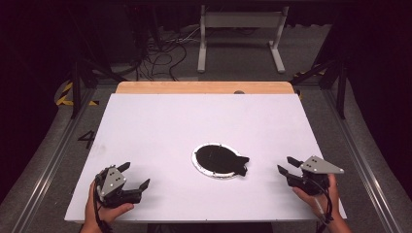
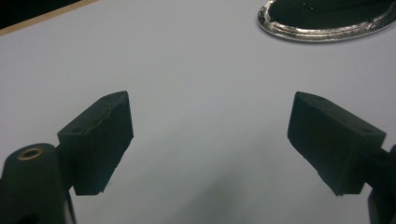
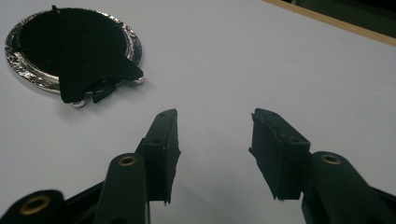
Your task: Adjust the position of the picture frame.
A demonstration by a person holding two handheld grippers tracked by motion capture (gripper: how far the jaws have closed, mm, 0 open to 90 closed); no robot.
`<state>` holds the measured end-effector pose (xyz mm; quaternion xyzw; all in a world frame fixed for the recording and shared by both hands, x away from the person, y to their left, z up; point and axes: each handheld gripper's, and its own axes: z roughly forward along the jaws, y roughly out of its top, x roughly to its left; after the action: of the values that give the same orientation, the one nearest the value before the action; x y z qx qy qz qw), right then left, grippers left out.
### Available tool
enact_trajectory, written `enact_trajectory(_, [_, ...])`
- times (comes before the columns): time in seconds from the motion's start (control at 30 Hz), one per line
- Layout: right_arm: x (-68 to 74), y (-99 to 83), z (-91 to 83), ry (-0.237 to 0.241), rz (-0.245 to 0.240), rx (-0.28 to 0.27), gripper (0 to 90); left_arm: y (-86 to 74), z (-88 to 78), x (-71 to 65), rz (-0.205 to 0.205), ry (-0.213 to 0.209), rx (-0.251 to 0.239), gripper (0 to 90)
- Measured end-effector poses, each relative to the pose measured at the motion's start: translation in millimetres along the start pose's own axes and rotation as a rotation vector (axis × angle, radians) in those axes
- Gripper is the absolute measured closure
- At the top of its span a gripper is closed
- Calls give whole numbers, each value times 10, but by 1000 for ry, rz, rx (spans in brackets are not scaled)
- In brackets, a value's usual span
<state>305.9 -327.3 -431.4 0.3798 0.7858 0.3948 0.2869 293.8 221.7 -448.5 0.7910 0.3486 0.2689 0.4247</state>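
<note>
Near the middle of the white worktop [image 1: 160,126], a round black pan [image 1: 219,159] with a shiny silver rim is lying flat, its short dark handle pointing toward the person's right. At the near left corner, the left tongs [image 1: 136,175] are resting in the person's left hand [image 1: 108,209], jaws standing wide apart with nothing between them, well apart from the pan. At the near right edge, the right tongs [image 1: 285,165] are sitting in the right hand [image 1: 318,196], jaws parted and gripping nothing, aiming toward the pan's handle side without touching it. A wooden strip [image 1: 204,87] is showing along the worktop's far edge.
</note>
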Motion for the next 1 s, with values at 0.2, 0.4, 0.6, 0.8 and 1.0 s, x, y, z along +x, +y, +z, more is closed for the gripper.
enact_trajectory(0.2, [93, 134, 112, 53, -25, 18, 582, 195, 75, -51, 8, -45, -22, 232])
enact_trajectory(0.4, [120, 324, 285, 102, -68, 76, 794, 397, 353, -236, 85, -191, 61, 563])
enact_trajectory(0.6, [160, 458, 489, 130, -96, 88, 865, 498, 667, -392, 124, -254, 118, 800])
enact_trajectory(0.8, [140, 366, 780, 163, -67, 109, 900, 553, 926, -521, 135, -306, 198, 900])
enact_trajectory(1.0, [176, 366, 858, 177, -78, 123, 900, 622, 1136, -672, 129, -368, 206, 900])
